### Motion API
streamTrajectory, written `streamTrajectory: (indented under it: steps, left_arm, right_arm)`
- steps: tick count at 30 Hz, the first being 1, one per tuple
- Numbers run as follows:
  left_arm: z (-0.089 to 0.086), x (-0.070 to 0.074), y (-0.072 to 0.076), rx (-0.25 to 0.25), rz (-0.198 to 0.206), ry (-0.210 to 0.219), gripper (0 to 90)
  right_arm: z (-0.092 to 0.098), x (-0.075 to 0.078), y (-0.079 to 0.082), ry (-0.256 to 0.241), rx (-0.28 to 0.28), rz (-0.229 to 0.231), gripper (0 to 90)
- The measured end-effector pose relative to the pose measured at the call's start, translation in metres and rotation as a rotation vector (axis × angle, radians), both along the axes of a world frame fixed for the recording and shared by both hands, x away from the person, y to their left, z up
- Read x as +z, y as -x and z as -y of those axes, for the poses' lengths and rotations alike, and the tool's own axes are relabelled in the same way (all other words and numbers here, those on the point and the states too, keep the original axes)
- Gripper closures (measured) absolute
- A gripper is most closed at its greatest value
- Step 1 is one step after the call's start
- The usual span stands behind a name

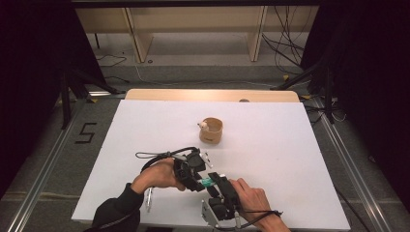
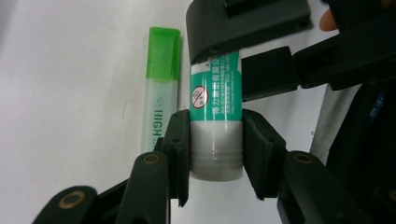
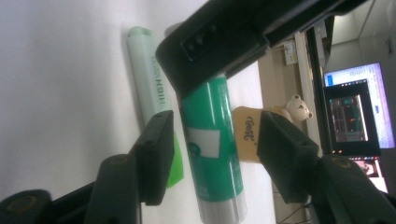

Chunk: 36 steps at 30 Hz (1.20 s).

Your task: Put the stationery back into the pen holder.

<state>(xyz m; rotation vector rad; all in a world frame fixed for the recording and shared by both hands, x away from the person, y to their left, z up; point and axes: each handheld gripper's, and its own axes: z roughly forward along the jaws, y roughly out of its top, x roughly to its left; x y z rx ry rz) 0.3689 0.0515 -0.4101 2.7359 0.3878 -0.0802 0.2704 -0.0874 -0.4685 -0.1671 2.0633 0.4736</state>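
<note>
A green glue stick (image 2: pixel 216 88) with a grey cap is held just above the white table (image 1: pixel 270 145), near its front edge. My left gripper (image 2: pixel 217 144) is shut on the grey cap end. My right gripper (image 3: pixel 215 140) stands open around the green body, with a gap on each side of the stick (image 3: pixel 212 140). In the high view the two grippers meet tip to tip, the left gripper (image 1: pixel 197 178) and the right gripper (image 1: pixel 216 186), with the stick (image 1: pixel 207 182) between them. A green highlighter (image 2: pixel 161 93) lies on the table right beside the stick.
A small wooden cup (image 1: pixel 211 130) with a toy bear (image 3: pixel 299 108) at its rim stands mid-table, beyond the grippers. Wooden shelving (image 1: pixel 193 29) and cables lie behind the table. A lit monitor (image 3: pixel 352 112) shows far off in the right gripper view.
</note>
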Motion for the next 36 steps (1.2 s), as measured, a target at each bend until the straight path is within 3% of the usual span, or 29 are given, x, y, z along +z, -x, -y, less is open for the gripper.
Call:
streamTrajectory:
  steps: [5, 7, 13, 25, 29, 31, 36]
  left_arm:
    - [-0.001, -0.004, 0.001, 0.006, -0.007, 0.001, 64.8]
    - [-0.001, -0.003, 0.001, 0.002, -0.011, 0.007, 64.8]
    - [-0.001, -0.004, 0.002, 0.010, -0.015, 0.009, 64.8]
    - [-0.001, -0.005, 0.001, 0.014, -0.024, 0.013, 64.8]
    - [-0.002, -0.006, 0.001, 0.013, -0.026, 0.027, 63.8]
    - [-0.005, -0.004, 0.001, -0.003, -0.028, 0.037, 57.2]
    - [-0.018, 0.002, 0.003, -0.023, 0.023, 0.044, 40.3]
  right_arm:
    - [-0.006, -0.006, 0.003, 0.060, 0.006, 0.037, 52.2]
    - [-0.007, -0.008, 0.004, 0.062, -0.005, 0.030, 53.5]
    - [-0.010, -0.011, 0.004, 0.099, 0.011, 0.076, 59.0]
    - [-0.013, -0.016, 0.007, 0.141, 0.025, 0.118, 65.5]
    - [-0.013, -0.016, 0.006, 0.140, 0.019, 0.112, 65.9]
    - [-0.012, -0.016, 0.006, 0.135, 0.020, 0.105, 66.0]
    - [-0.009, -0.016, 0.004, 0.119, 0.008, 0.081, 66.1]
